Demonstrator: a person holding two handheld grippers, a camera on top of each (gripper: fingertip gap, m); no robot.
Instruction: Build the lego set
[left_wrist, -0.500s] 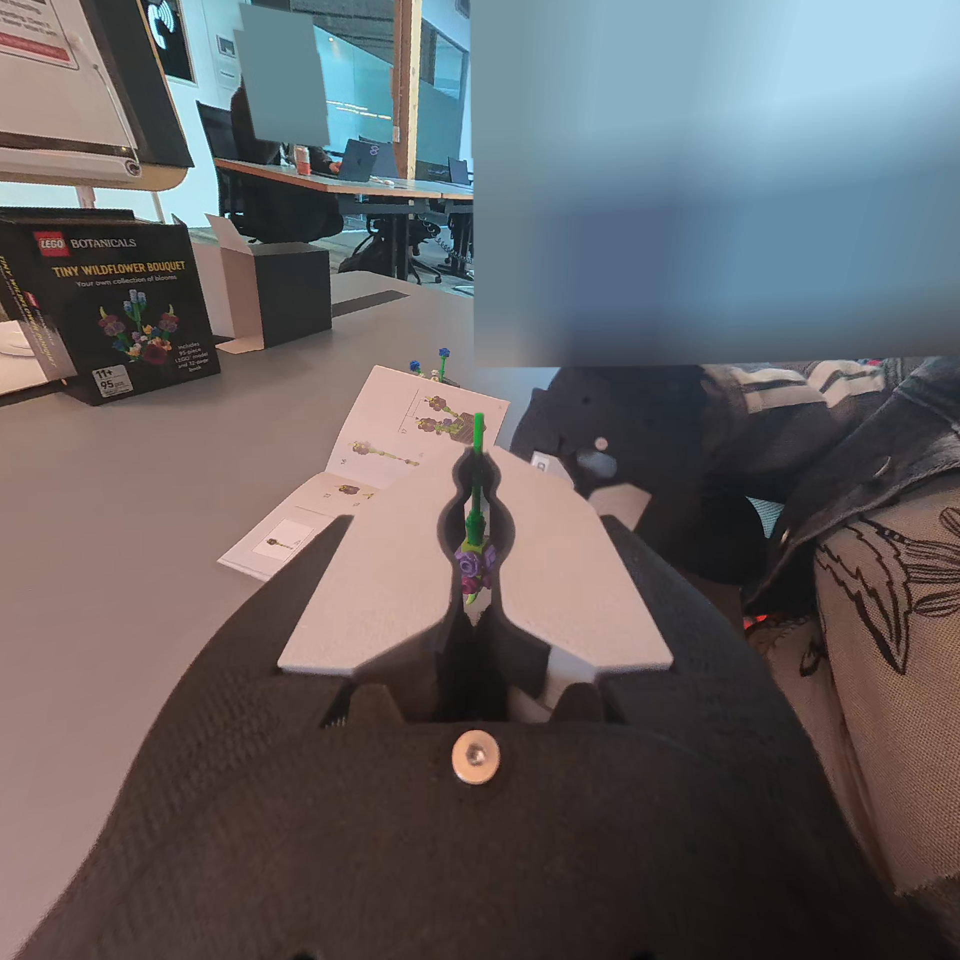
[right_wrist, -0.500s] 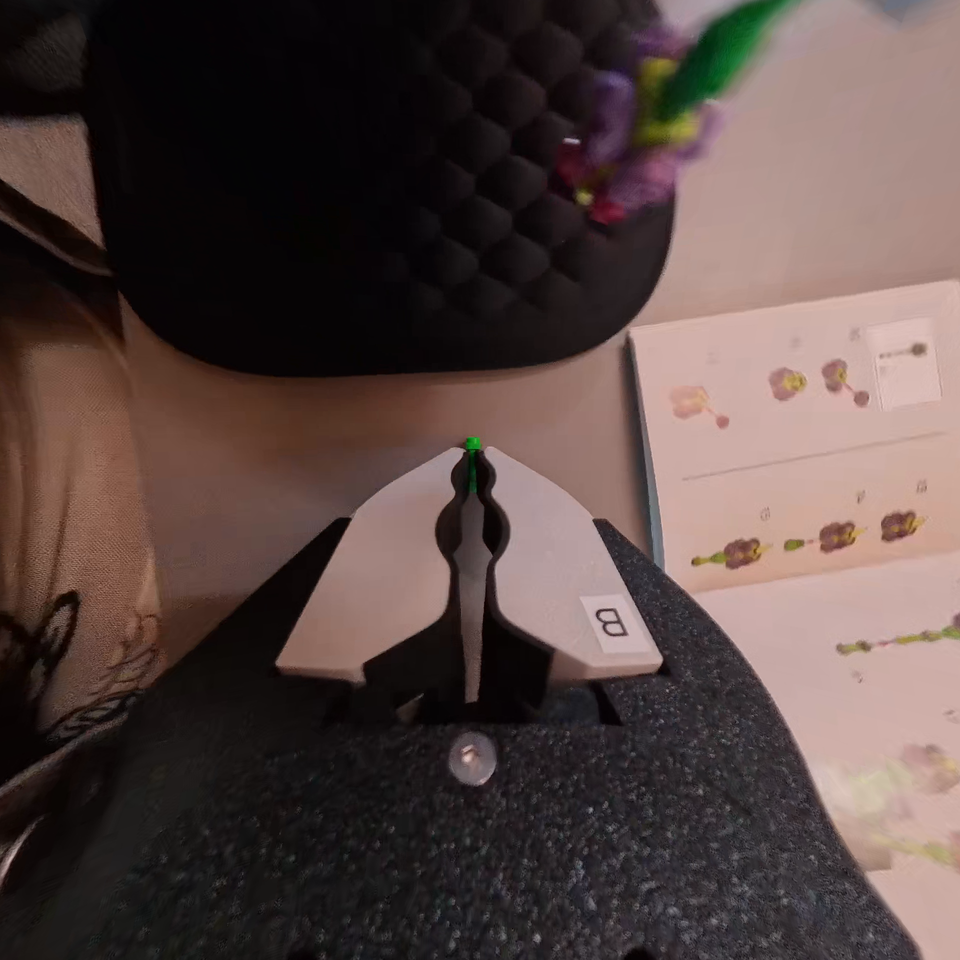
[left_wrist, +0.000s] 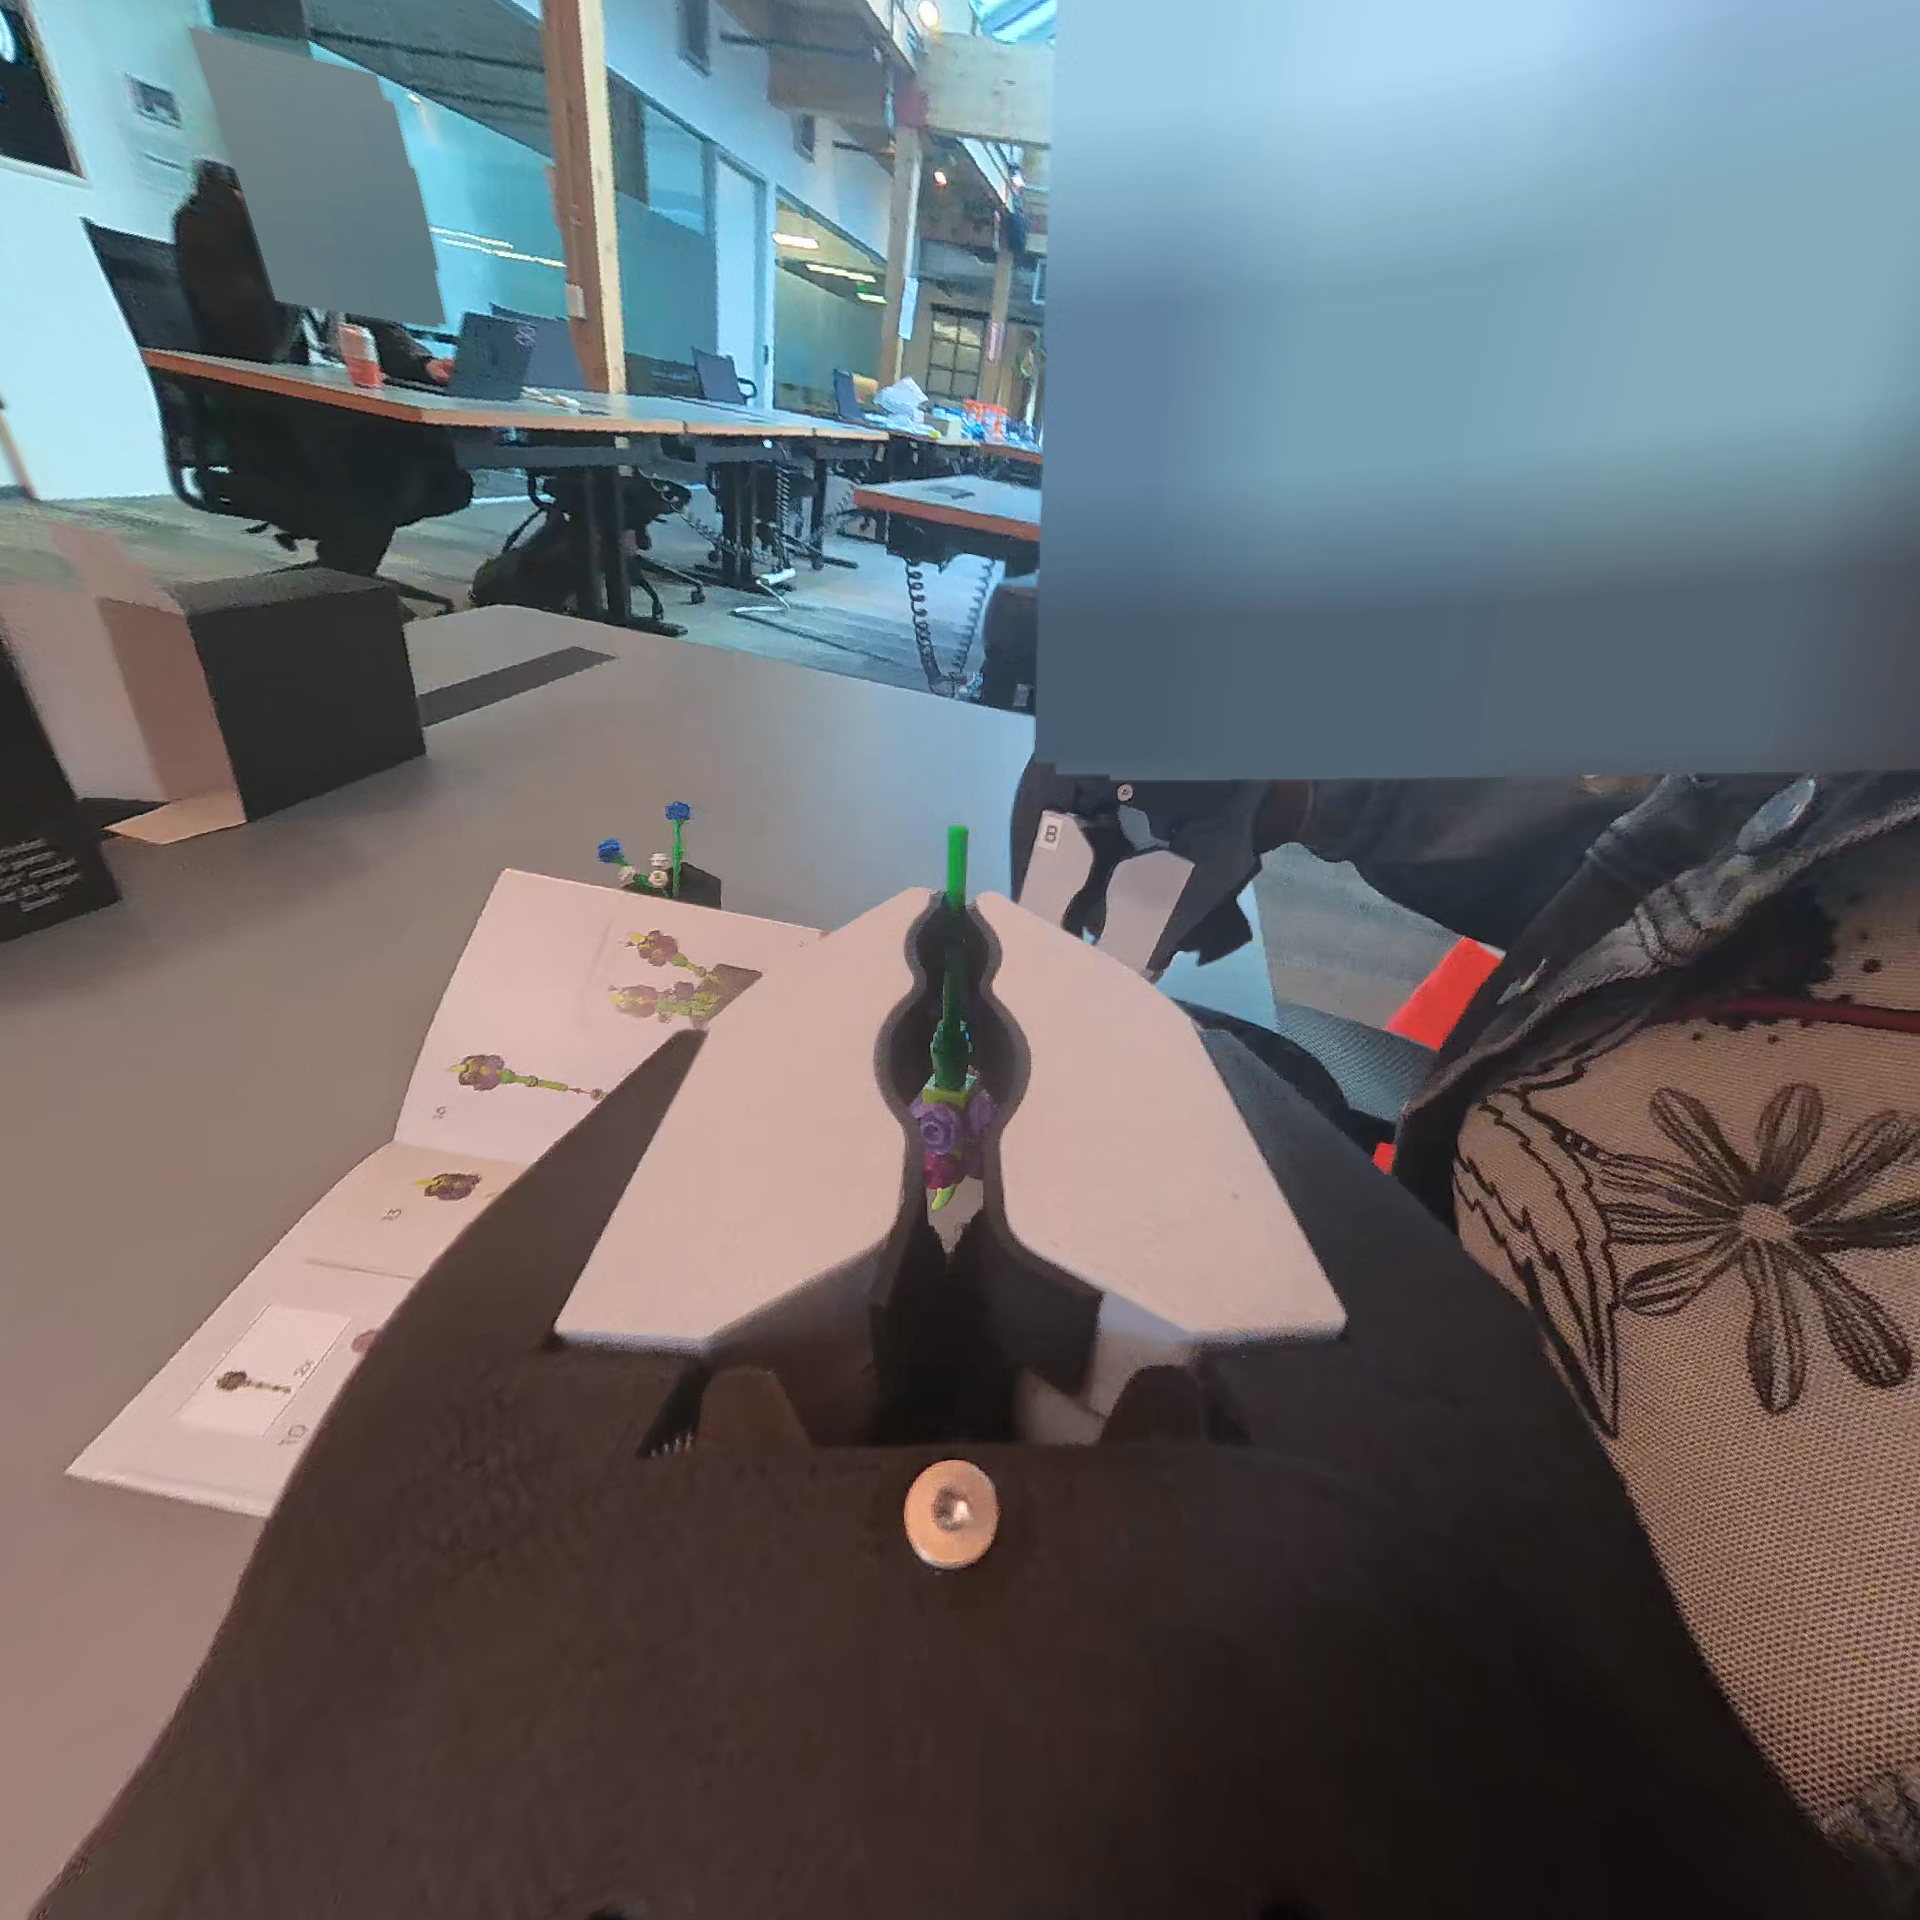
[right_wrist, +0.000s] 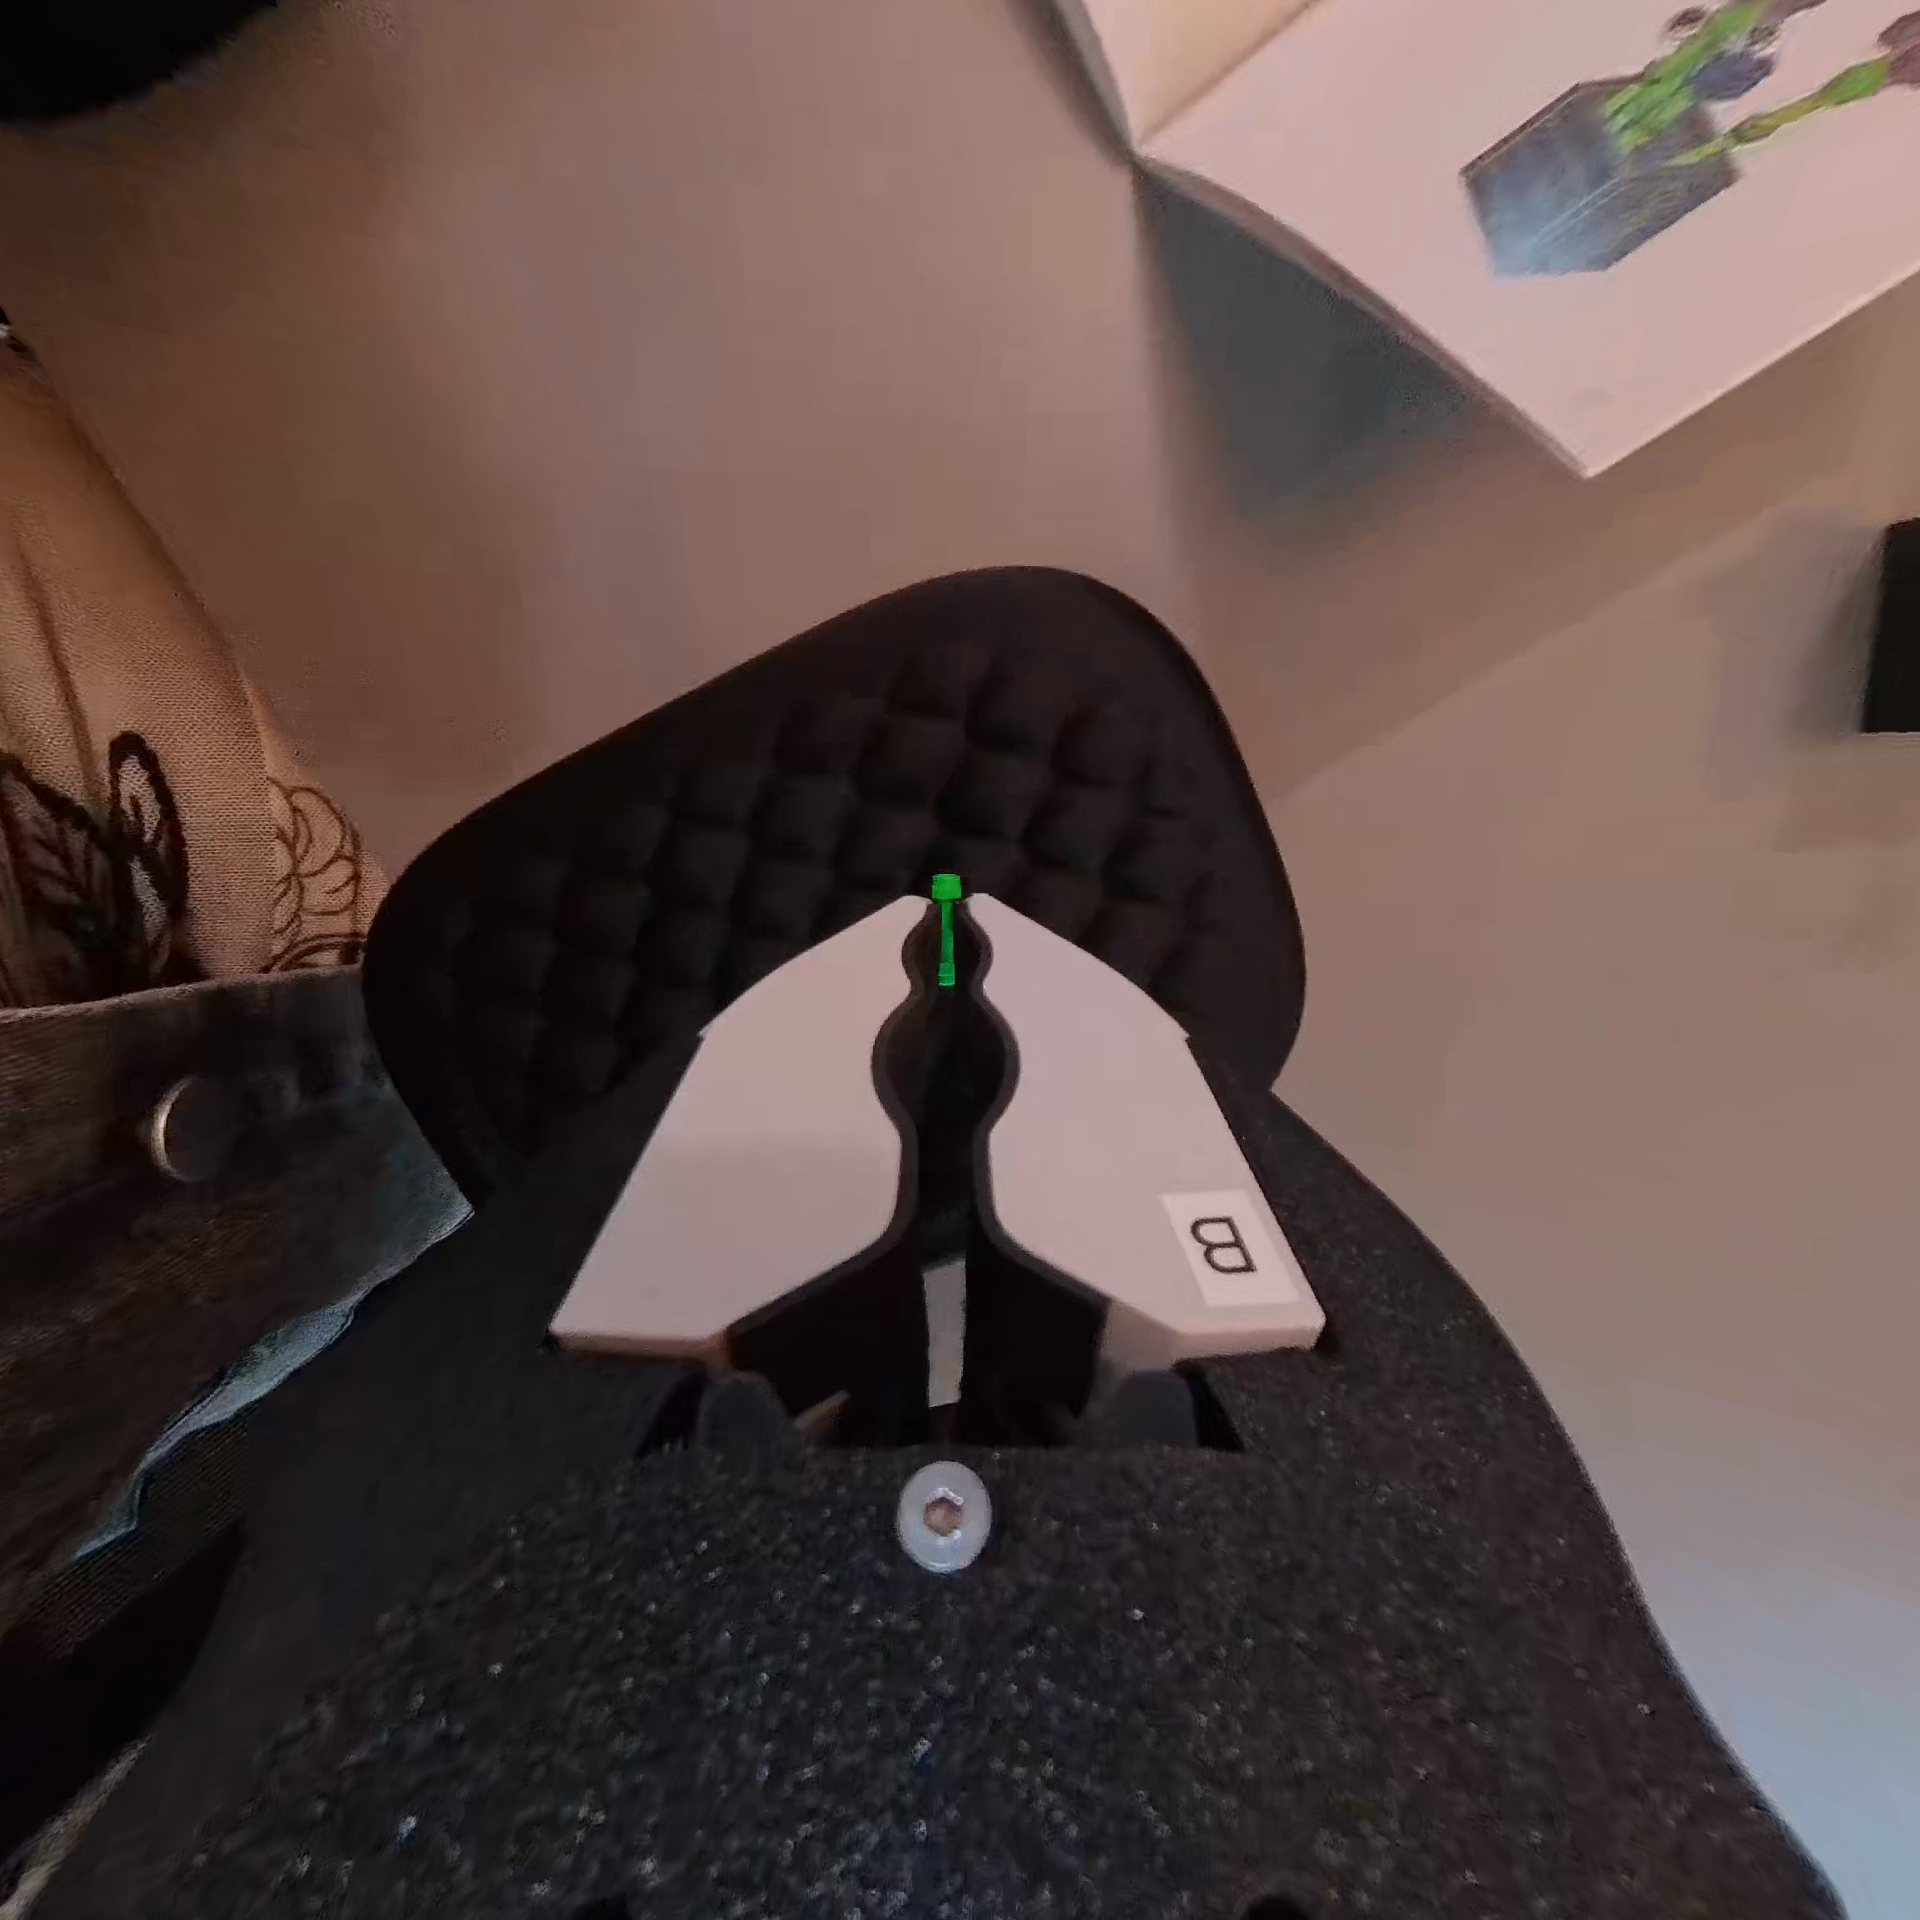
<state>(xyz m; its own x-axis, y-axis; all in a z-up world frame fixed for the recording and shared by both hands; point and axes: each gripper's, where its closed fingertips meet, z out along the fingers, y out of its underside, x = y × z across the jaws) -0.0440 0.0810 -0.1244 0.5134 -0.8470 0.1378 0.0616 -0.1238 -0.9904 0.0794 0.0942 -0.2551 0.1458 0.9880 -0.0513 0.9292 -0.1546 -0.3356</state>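
While my left tongs (left_wrist: 954, 914) pinch a purple flower stem (left_wrist: 951, 1049), its blossoms sit back in the gap between the fingers and its green rod pokes out past the tips, above the grey bench (left_wrist: 260, 997). My right tongs (right_wrist: 945, 914) are clamped on a small green peg (right_wrist: 945, 928) right at their tips, with a black quilted pad (right_wrist: 790, 831) just behind it. An open instruction booklet (left_wrist: 540, 1039) lies on the bench, and a small black base with blue flowers (left_wrist: 665, 868) stands at its far edge.
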